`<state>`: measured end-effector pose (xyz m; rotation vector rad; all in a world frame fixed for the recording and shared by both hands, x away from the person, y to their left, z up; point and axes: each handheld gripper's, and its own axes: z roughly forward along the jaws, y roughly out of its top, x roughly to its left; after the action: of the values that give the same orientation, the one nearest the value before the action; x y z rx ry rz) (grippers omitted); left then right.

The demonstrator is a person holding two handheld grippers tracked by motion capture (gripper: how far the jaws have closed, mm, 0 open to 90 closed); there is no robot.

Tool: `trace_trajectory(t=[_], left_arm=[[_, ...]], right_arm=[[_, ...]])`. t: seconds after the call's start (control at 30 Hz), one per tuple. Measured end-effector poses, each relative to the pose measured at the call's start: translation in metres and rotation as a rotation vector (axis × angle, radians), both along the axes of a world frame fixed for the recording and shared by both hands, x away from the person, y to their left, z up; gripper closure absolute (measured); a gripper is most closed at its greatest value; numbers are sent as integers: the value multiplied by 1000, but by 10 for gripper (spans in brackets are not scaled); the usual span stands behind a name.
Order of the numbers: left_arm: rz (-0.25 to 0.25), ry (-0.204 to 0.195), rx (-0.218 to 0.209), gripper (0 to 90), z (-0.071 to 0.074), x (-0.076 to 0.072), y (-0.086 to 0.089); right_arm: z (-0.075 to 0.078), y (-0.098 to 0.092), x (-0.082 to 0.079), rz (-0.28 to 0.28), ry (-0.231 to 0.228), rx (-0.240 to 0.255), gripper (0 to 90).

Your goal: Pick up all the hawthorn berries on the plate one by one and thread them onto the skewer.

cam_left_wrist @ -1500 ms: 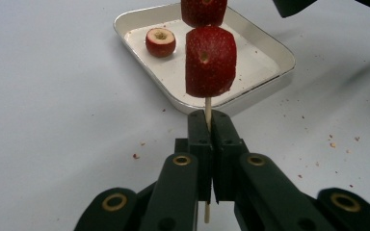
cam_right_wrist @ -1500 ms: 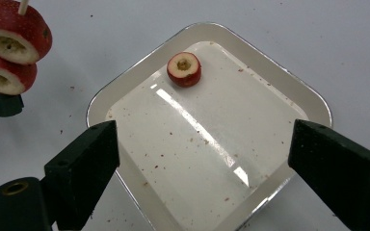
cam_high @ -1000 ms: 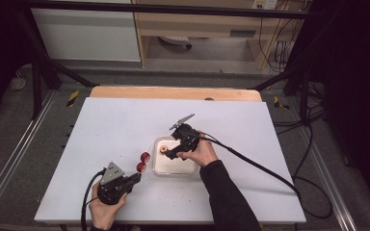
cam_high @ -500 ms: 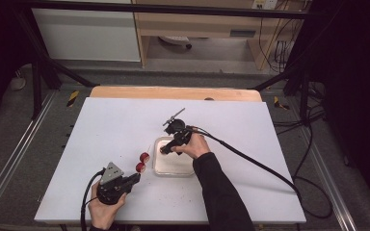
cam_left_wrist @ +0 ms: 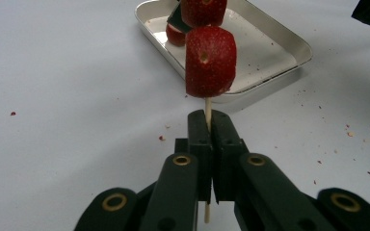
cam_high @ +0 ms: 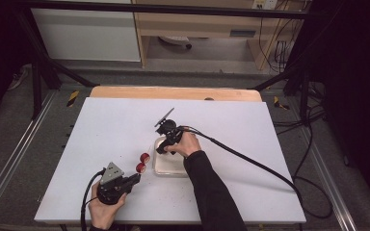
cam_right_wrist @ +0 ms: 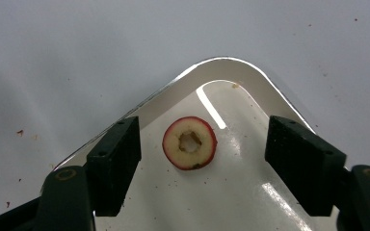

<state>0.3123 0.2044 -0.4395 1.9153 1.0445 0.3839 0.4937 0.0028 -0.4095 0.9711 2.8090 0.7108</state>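
While the left gripper [cam_left_wrist: 207,126] stays clamped on a thin wooden skewer [cam_left_wrist: 207,107], two red fruit pieces [cam_left_wrist: 210,61] sit threaded on that skewer, held just above the white table [cam_high: 101,130] beside the metal tray [cam_left_wrist: 274,43]. In the high view the left gripper [cam_high: 136,178] is at the table's near edge, with the red pieces [cam_high: 143,162] just left of the tray [cam_high: 166,166]. The right gripper [cam_right_wrist: 202,163] hangs over the tray's corner [cam_right_wrist: 231,67]; its jaws have just been closing but stand apart, not touching the cored red-skinned slice [cam_right_wrist: 190,143] lying flat on the tray floor between them.
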Motion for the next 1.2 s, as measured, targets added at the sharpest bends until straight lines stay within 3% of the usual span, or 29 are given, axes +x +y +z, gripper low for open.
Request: trace_trajectory(t=[0.33,0.67,0.8,1.2], left_arm=[[-4,3,4,882,0,0,0],[-4,2,6,882,0,0,0],[-5,3,6,882,0,0,0],[-10,1,0,881,0,0,-4]], right_arm=[[-7,6,1,32,14,-31,462],[-10,9,1,27,40,-59,610],[-8,9,1,22,41,-60,614],[19,-4,-9,-56,37,18,617]])
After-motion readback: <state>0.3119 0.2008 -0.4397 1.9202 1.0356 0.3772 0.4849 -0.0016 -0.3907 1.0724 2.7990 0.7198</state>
